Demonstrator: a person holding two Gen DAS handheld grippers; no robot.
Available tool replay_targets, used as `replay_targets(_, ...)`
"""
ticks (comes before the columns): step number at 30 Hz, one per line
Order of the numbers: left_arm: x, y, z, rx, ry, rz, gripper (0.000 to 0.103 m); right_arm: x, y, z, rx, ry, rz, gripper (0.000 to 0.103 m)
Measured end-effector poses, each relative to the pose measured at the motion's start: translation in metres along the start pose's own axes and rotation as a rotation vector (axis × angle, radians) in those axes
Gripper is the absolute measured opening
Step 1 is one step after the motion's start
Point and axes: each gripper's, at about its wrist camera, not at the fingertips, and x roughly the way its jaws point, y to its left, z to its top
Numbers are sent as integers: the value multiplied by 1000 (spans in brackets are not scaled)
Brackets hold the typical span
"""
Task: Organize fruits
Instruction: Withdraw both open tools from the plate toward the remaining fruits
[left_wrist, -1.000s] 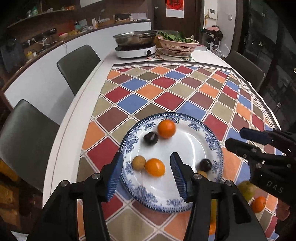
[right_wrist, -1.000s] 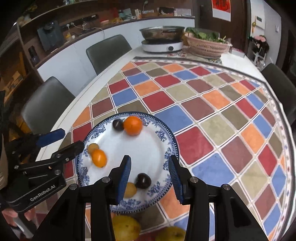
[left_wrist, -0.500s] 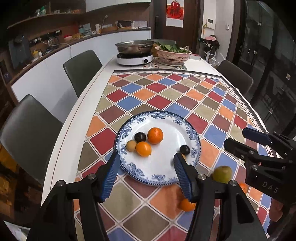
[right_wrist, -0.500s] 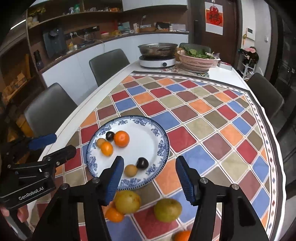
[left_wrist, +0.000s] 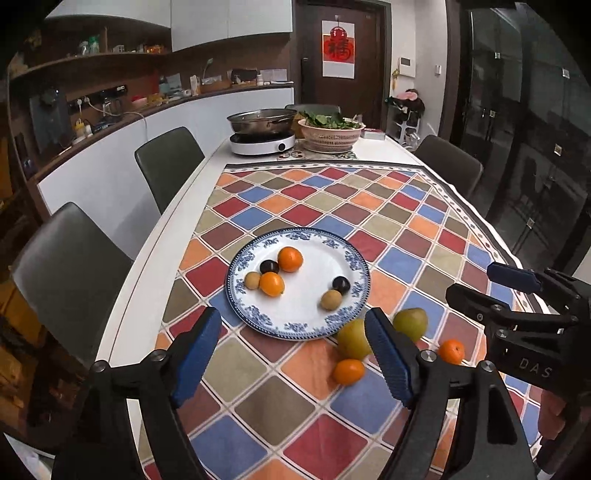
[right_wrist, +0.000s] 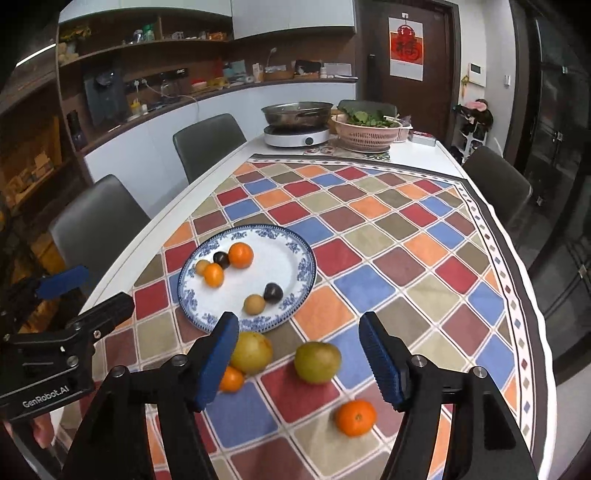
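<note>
A blue-and-white plate (left_wrist: 295, 326) (right_wrist: 295, 302) sits on the checkered tablecloth and holds two oranges (left_wrist: 290, 259), two dark plums (left_wrist: 340, 284) and two small tan fruits (left_wrist: 330, 299). On the cloth near the plate lie two yellow-green pears (right_wrist: 251, 351) (right_wrist: 317, 361) and two oranges (right_wrist: 355, 417) (right_wrist: 231, 379). My left gripper (left_wrist: 293, 360) is open and empty, above the cloth short of the plate. My right gripper (right_wrist: 300, 360) is open and empty, above the two pears. Each gripper shows at the edge of the other's view.
A hotpot on an induction cooker (left_wrist: 261, 142) and a pink basket of greens (left_wrist: 330, 133) stand at the table's far end. Grey chairs (left_wrist: 168, 164) line the left side, one (right_wrist: 496, 184) on the right. The white table edge (left_wrist: 147, 258) runs left of the cloth.
Both grippers have pulled back and up from the plate. The pears and loose oranges on the cloth have come into view. The fruit on the plate has not moved.
</note>
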Motion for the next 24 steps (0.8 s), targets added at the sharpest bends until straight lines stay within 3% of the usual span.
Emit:
replay_targets(14, -15, -20, -27, 13, 25, -28, 86, -27, -8, -32, -7, -12, -32, 68)
replay_targets(24, -1, -35, -44, 32, 59, -23, 86, -15, -32, -61, 113, 53, -62, 68)
